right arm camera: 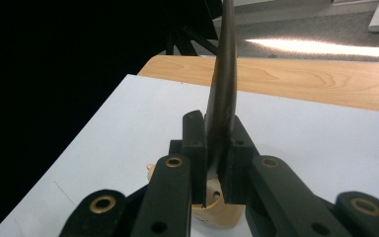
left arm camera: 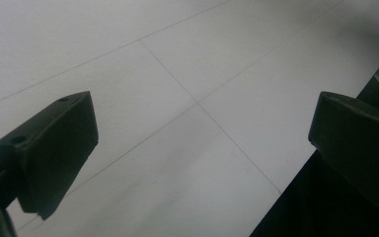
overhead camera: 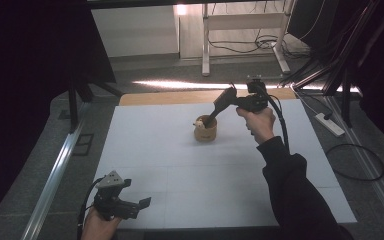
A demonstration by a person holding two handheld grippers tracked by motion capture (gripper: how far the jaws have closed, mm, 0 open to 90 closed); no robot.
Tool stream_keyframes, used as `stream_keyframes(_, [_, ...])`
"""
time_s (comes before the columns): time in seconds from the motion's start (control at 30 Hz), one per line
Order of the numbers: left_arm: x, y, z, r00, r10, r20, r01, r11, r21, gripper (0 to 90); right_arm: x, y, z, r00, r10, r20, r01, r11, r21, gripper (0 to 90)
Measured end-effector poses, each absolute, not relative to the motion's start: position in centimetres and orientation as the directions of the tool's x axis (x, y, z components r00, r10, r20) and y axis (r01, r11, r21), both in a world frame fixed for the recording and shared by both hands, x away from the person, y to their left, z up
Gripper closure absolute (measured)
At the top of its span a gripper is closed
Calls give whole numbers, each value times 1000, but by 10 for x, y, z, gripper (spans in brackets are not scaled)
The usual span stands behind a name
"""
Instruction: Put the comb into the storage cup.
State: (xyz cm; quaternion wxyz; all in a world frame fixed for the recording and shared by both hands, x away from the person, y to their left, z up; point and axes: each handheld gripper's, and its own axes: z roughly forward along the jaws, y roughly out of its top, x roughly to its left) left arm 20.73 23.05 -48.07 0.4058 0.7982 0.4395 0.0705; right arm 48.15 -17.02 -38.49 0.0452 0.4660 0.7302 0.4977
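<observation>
A small wooden cup (overhead camera: pixel 205 132) stands on the white table sheet (overhead camera: pixel 180 165), a little past its middle, with something pale (overhead camera: pixel 198 122) at its rim. My right gripper (overhead camera: pixel 226 98) hangs above and right of the cup, shut on a dark slender utensil (overhead camera: pixel 213 111) that slants down into it. In the right gripper view the jaws (right arm camera: pixel 216 148) clamp that dark utensil (right arm camera: pixel 224 74), and the cup (right arm camera: pixel 222 211) shows just below them. My left gripper (overhead camera: pixel 139 207) rests near the front left edge, open, with bare sheet between its jaws (left arm camera: pixel 202 143).
Wooden tabletop (overhead camera: pixel 170 97) shows beyond the sheet's far edge. A metal rail (overhead camera: pixel 55 170) runs along the left side. On the floor to the right lie a power strip (overhead camera: pixel 330 124) and cables (overhead camera: pixel 355 160). White desk legs (overhead camera: pixel 205 45) stand at the back.
</observation>
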Motion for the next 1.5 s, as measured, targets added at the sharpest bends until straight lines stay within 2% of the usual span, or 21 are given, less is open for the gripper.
stream_keyframes(1.5, [207,230,-481,602,762,-240,647,-288,706,0,497,-183,-428,-487,664,568,733,-44,679,833])
